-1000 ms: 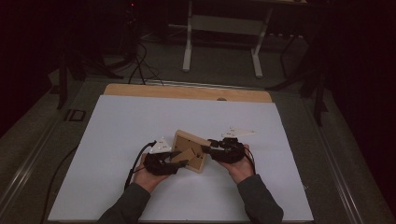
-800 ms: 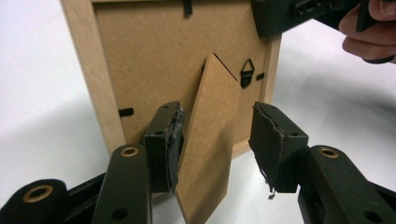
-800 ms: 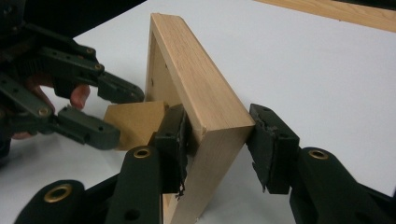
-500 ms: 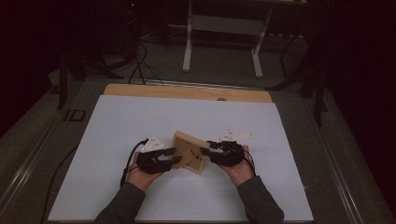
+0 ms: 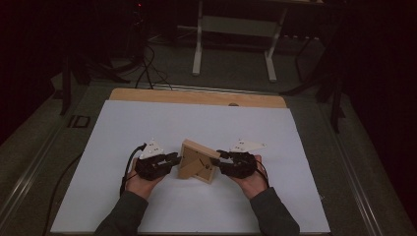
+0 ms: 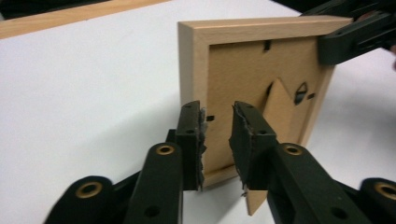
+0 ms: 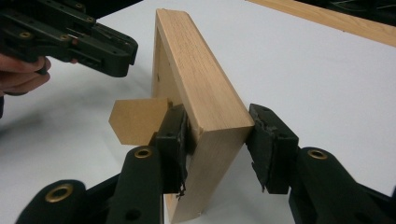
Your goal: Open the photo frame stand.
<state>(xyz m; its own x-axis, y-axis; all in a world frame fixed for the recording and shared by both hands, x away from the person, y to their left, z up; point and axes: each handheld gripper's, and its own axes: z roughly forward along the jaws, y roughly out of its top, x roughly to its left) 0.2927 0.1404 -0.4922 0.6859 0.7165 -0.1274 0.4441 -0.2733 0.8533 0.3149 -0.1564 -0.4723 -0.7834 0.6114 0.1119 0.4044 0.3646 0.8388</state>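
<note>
A light wooden picture frame (image 5: pixel 198 161) stands on edge on the white table (image 5: pixel 147 123), its fibreboard back (image 6: pixel 243 60) turned toward the person. Its easel flap (image 6: pixel 275 107) is folded out. My right gripper (image 5: pixel 219 158) is shut on the frame's right corner (image 7: pixel 201 88), one pad on the back and one on the front. My left gripper (image 5: pixel 174 158) hovers just off the frame's lower left edge, open, with an empty gap between its pads (image 6: pixel 194 135). The right gripper (image 6: pixel 355 37) clamps the upper corner in the left gripper view.
A bare wooden strip (image 5: pixel 196 97) runs along the table's far edge. Beyond it, on the dark floor, stand white desk legs (image 5: pixel 233 44) and loose cables (image 5: pixel 147 73). White tabletop extends on all sides of the frame.
The left gripper has let go of the frame and drawn slightly left. The frame, tilted between both grippers before, now stands more upright in the right gripper alone.
</note>
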